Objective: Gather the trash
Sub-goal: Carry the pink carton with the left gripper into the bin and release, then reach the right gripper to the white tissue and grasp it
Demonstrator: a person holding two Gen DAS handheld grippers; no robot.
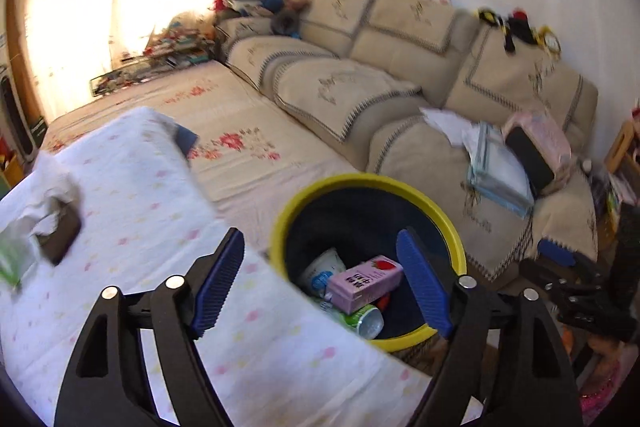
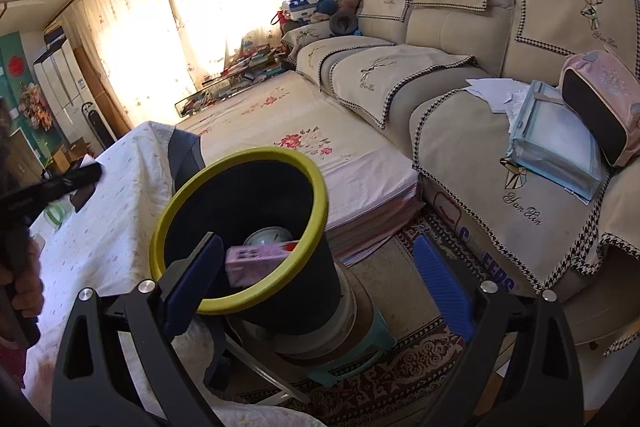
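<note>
While both grippers, left gripper [image 1: 320, 287] and right gripper [image 2: 326, 291], hang wide open and empty, the crumpled tissue [image 1: 44, 199] lies on the counter [image 1: 168, 227] left of the bin [image 1: 368, 183], nearer the left gripper.

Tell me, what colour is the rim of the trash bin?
Yellow, around a dark bin; the right wrist view shows it best.

Bin [image 2: 280, 291]: matt dark plastic w/ smooth yellow plastic rim [image 1: 440, 203]. Inside: glossy pink paper carton [image 1: 366, 283], shiny metal can [image 1: 368, 321], white plastic cup [image 1: 322, 267]. Desk [image 1: 160, 227]: soft printed cloth cover. Left tool [image 1: 320, 291] & right tool [image 2: 320, 283]: matt black plastic, ribbed blue pads [image 1: 422, 287], bright metal pins. Sofa [image 2: 460, 99]: beige cloth.
</note>
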